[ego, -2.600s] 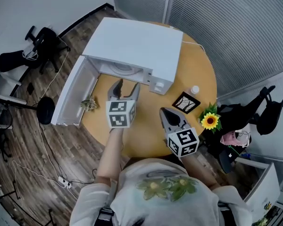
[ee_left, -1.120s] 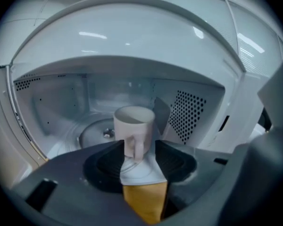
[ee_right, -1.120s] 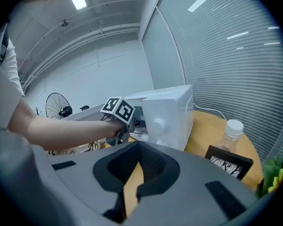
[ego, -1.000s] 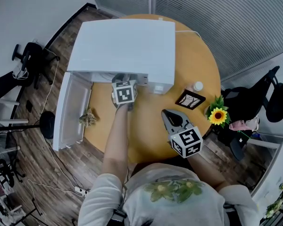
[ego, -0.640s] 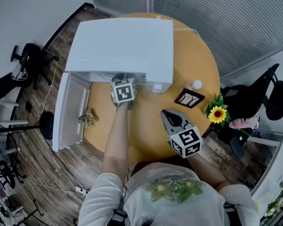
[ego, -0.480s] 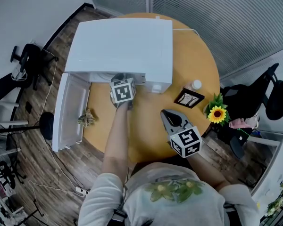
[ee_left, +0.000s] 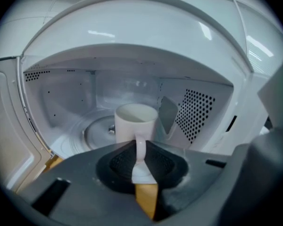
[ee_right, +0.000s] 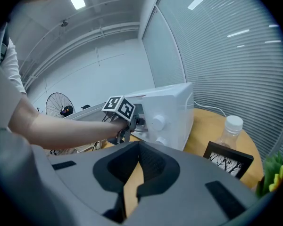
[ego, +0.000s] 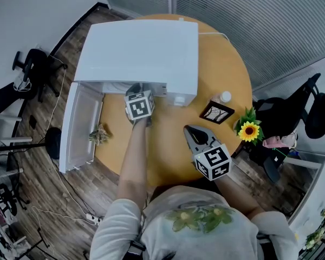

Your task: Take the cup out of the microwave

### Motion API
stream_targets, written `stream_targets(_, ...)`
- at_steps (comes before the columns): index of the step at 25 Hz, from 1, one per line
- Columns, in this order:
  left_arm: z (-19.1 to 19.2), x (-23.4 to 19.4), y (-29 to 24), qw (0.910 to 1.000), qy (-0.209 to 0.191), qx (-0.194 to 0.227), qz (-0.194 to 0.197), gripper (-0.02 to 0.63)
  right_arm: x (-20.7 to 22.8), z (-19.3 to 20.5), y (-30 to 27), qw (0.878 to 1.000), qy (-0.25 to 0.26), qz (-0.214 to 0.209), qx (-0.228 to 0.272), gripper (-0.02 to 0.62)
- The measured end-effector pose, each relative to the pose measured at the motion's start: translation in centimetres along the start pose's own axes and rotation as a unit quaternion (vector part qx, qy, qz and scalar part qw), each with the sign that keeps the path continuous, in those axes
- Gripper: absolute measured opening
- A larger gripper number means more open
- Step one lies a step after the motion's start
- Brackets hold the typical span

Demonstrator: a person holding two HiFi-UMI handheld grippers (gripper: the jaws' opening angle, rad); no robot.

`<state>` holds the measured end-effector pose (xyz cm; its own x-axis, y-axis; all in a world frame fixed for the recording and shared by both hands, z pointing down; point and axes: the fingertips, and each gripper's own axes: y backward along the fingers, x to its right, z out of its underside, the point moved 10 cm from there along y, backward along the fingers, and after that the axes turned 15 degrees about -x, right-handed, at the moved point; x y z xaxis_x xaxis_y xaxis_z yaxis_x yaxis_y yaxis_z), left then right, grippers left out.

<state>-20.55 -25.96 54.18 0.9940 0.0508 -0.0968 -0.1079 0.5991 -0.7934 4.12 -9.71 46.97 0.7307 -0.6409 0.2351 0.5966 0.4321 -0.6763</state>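
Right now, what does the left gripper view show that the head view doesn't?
Only the left gripper view: the cup inside, its handle between the jaws of the left gripper, which have just closed on it. Only the head view: the right gripper, a sunflower, a picture frame and a bottle. Both: the white microwave with its door open.

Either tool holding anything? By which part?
Left tool: jaws have just closed on the handle of the white cup, inside the microwave. Right tool holds nothing.
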Motion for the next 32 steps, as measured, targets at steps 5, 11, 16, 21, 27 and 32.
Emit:
stream_targets(5, 0.0, -0.1, 0.5, 0.9999, 0.005, 0.010, -0.001, 0.052, -0.2, 0.1, 0.1, 1.000, 0.001, -0.002, -0.002, 0.017)
stream_targets(11, 0.2, -0.1, 1.0, 0.9997, 0.011, 0.020, 0.000, 0.051, -0.3, 0.1, 0.4, 1.000, 0.004, -0.004, -0.003, 0.017)
stream_targets(16, 0.3, -0.2, 1.7, 0.9996, 0.015, 0.025, -0.001, 0.051, -0.5, 0.1, 0.6, 1.000, 0.006, -0.006, -0.003, 0.017)
stream_targets(21, 0.7, -0.3, 2.2, 0.9995, 0.014, 0.028, -0.003, 0.052, -0.7, 0.2, 0.8, 1.000, 0.009, -0.008, -0.002, 0.017)
stream_targets(27, 1.2, -0.3, 2.8, 0.9995, 0.013, 0.028, 0.000, 0.051, -0.9, 0.4, 1.1, 1.000, 0.012, -0.009, 0.000, 0.017)
stream_targets(32, 1.9, -0.3, 3.8, 0.9993, 0.015, 0.035, -0.002, 0.052, -1.1, 0.4, 1.4, 1.000, 0.016, -0.009, 0.002, 0.017)
